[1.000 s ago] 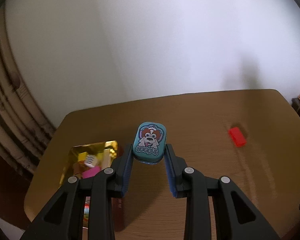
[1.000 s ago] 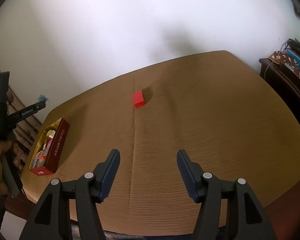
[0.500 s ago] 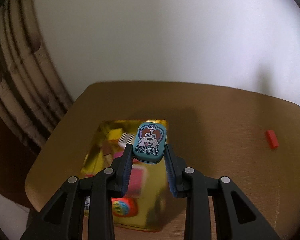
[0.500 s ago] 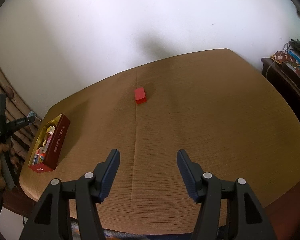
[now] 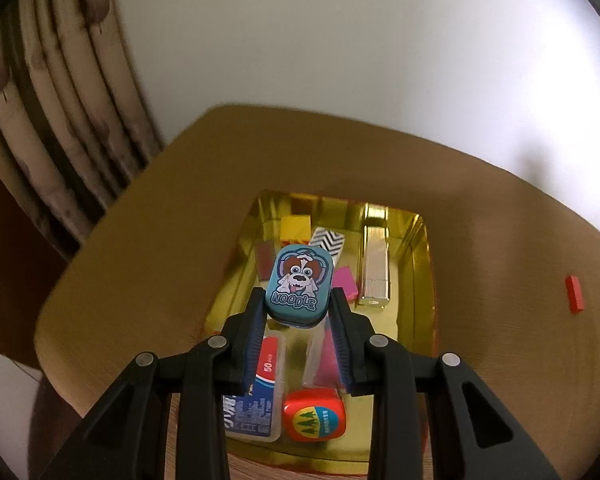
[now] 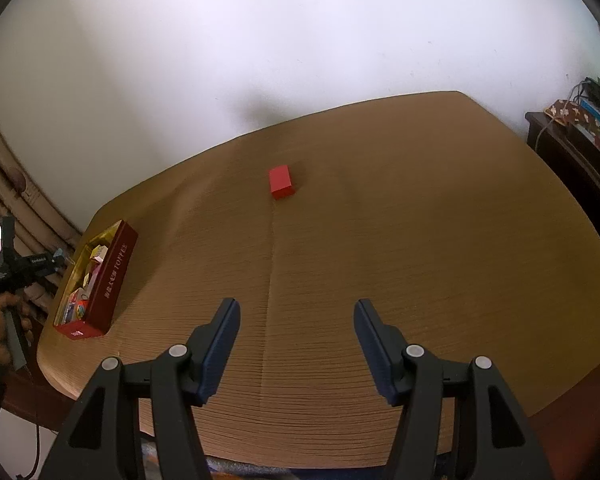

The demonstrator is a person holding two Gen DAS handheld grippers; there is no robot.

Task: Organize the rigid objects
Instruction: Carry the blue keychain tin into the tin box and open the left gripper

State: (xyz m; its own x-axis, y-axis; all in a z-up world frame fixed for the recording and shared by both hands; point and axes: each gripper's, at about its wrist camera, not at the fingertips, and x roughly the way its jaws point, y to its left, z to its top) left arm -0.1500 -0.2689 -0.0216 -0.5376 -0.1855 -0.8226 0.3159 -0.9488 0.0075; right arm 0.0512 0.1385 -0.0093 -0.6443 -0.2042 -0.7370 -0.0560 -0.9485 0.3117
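left gripper [image 5: 299,300]: clamps NOODLE tin [image 5: 299,285] above gold-lined box [image 5: 424,248] | right gripper [image 6: 297,312]: spread, empty | red block [image 6: 281,181]: on table [image 6: 420,240]

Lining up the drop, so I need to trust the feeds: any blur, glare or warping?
Left wrist view: curtain and table edge smeared, gold box lining mirror-glary, Noodle tin sharp. Right wrist view: crisp, fisheye bows the table; soft wall shadow behind the red block.

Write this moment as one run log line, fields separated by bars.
left gripper: shut on teal tin, above gold box | right gripper: open, empty | red block: on table
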